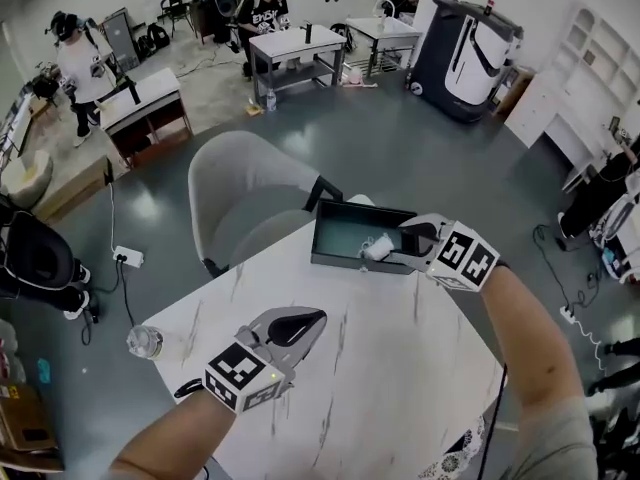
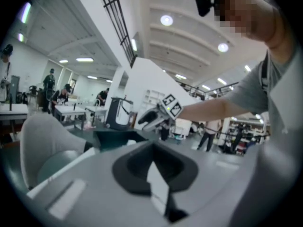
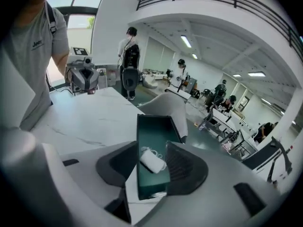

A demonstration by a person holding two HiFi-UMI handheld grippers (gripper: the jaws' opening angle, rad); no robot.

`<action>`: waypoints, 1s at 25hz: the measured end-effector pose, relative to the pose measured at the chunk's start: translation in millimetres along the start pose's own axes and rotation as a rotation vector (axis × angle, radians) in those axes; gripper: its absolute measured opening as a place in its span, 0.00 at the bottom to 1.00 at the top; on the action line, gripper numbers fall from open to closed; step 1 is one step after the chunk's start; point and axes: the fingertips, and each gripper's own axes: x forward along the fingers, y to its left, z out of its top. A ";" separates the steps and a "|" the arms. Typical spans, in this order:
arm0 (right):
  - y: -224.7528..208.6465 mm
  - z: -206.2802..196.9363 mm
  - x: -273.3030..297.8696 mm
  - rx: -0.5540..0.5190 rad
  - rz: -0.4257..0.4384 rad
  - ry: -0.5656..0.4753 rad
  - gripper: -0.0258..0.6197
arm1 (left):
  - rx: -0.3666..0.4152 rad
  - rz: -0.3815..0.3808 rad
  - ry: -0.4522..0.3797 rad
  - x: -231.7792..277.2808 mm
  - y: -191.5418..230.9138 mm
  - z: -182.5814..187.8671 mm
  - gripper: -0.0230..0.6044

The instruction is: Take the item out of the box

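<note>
The right gripper (image 3: 151,150) points steeply down over the open box (image 3: 154,126), its jaws standing apart with a fair gap, one on each side of the small white item (image 3: 152,161). The pads do not press on the item. It lies on the box's teal floor, with a thin white cord coiled beside it. The box sits near the far edge of the white marbled tabletop (image 1: 400,368), just in front of a grey chair (image 1: 245,193). The left gripper (image 1: 312,323) is well apart from the box, low over the near side of the tabletop, jaws together and empty.
</note>
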 end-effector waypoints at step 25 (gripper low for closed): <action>12.8 -64.4 116.6 -0.535 0.463 0.498 0.42 | -0.121 -0.064 -0.115 15.2 19.8 -13.1 0.04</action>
